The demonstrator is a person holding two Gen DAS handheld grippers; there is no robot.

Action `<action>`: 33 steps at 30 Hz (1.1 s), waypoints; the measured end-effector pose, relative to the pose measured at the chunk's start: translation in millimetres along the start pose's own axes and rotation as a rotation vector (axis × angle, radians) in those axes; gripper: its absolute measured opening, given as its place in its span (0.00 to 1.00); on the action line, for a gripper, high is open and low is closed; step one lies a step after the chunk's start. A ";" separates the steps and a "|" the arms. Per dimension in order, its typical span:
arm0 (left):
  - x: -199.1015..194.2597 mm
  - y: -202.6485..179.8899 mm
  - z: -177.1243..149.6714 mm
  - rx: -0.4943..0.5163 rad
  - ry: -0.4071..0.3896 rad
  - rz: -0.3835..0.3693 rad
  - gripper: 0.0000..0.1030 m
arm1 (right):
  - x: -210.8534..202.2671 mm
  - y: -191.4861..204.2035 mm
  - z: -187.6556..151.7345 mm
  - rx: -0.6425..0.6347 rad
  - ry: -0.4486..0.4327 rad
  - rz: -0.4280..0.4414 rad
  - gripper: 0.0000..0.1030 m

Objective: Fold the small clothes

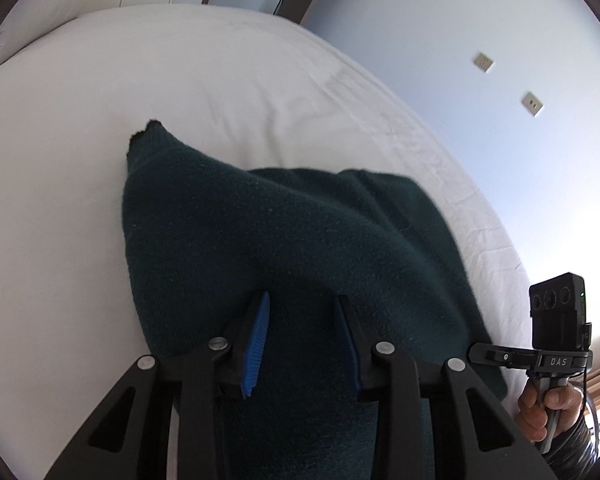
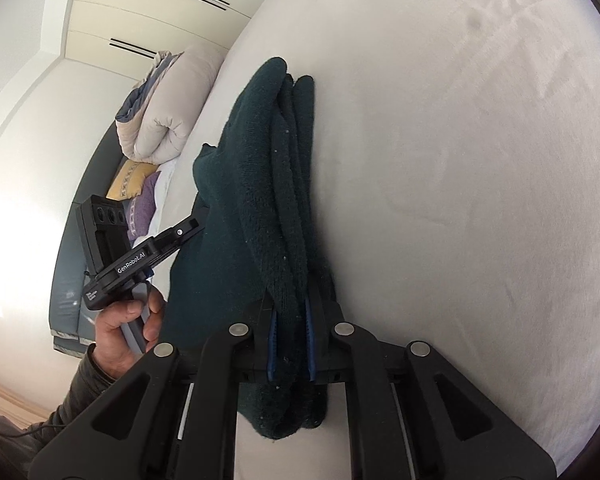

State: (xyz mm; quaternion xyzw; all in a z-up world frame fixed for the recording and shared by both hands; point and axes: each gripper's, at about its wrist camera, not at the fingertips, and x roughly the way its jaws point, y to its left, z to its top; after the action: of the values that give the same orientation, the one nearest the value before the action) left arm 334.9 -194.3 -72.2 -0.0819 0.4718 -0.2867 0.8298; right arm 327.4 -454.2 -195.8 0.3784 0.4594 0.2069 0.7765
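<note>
In the left wrist view, the dark green garment (image 1: 284, 248) lies bunched on the white bed (image 1: 100, 128), one pointed corner sticking up toward the far side of the mattress. The left gripper (image 1: 304, 340) sits low over the near part of the garment; its blue pads (image 1: 256, 348) stand partly apart with the cloth running between and beneath them, but whether they actually pinch the fabric cannot be told from here. Off the garment's right edge, the person's right hand (image 1: 548, 412) grips the handle of the other tool, whose black camera block (image 1: 558, 320) rises above it. Two wall sockets (image 1: 532, 104) show on the pale wall beyond the bed.

In the right wrist view, the right gripper (image 2: 292, 344) has its jaws drawn close together, clamped on a folded bundle of the garment (image 2: 276, 184) — several layers stacked edge-on, stretching away from the fingers across the bed (image 2: 460, 200), with a short end hanging below the pads. Left of the garment, the person's left hand (image 2: 128, 336) holds the other tool's handle. Farther left of the garment, at the bed's edge, sit a rolled duvet (image 2: 164, 112) and a yellow cushion (image 2: 130, 184), with cupboard doors (image 2: 140, 8) behind.
</note>
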 end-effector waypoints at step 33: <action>-29.5 30.1 -40.8 -0.217 0.101 -0.031 0.41 | 34.5 75.2 47.6 -0.126 0.037 -0.323 0.23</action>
State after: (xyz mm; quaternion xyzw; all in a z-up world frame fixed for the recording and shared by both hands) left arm 301.5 -147.8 -84.8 -0.1639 0.5400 -0.2503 0.7867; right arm 387.7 -402.8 -142.6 0.2464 0.5145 0.1146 0.8133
